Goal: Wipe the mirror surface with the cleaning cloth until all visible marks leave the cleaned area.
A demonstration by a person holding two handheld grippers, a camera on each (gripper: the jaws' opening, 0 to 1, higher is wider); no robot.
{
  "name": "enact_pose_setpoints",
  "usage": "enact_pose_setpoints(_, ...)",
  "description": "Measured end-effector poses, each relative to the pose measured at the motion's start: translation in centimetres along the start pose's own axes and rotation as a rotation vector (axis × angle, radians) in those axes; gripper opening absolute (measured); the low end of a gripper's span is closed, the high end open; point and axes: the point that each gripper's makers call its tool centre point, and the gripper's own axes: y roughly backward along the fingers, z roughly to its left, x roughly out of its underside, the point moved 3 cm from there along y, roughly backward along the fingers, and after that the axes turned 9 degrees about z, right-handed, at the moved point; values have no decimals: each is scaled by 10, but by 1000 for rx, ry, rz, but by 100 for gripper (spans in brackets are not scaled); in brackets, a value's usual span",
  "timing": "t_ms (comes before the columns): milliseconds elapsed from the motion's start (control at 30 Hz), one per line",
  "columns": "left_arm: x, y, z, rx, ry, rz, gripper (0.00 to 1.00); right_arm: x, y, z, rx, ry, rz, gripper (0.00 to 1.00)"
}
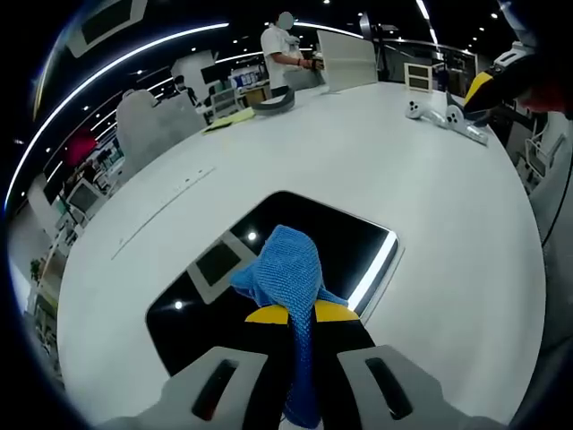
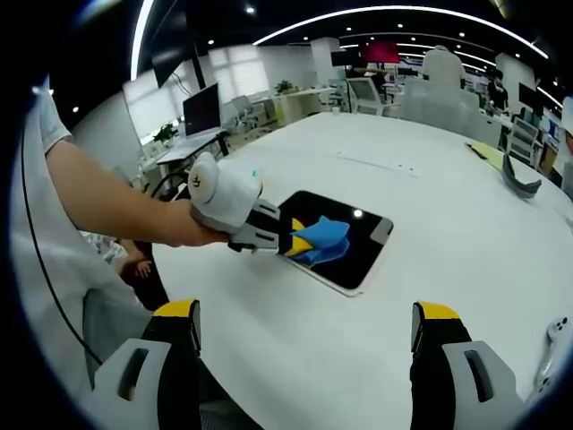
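- I take the mirror [image 1: 295, 260] as my landmark: a dark, rounded-corner slab lying flat on the white worktop [image 1: 376, 161], reflecting ceiling lights and a bright strip along one edge.
- My left hand-held gripper [image 1: 301, 315] has its yellow-tipped jaws drawn in tight on the blue cloth [image 1: 285, 269]; the cloth bunches up ahead of the tips, over the mirror's near half, and trails back between the jaws.
- In the right gripper view I see the same from the side: the left hand-held gripper [image 2: 288, 238] reaches in from the mirror's [image 2: 345, 240] near edge, held in a person's hand [image 2: 183, 235], with the cloth [image 2: 320, 239] on the glass.
- My right hand-held gripper [image 2: 304, 333] hovers well apart from the mirror, above bare worktop [image 2: 448, 224]; its jaws stand wide apart with nothing between them.
- The cloth covers part of the glass, so I cannot tell what marks lie under it.
- Well beyond the mirror, white controllers [image 1: 445, 116] lie on the worktop near its far edge.
- Further off from the mirror on the other side sit a yellow sheet [image 1: 228, 120] and a grey curved band [image 1: 273, 102].
- A person [image 1: 285, 54] stands at the far end past the mirror, beside a white board [image 1: 346, 59].
- Chairs [image 1: 157, 121] and desks with monitors ring the worktop.
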Motion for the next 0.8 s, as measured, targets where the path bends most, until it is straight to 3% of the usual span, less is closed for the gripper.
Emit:
enact_pose_setpoints(433,6,6,-2,69,-85,3,4,-1,-2,-1,-8,-8,-14,98)
enact_pose_setpoints(800,16,11,6,88,-64,14,4,0,-2,-4,0,-13,-6,98)
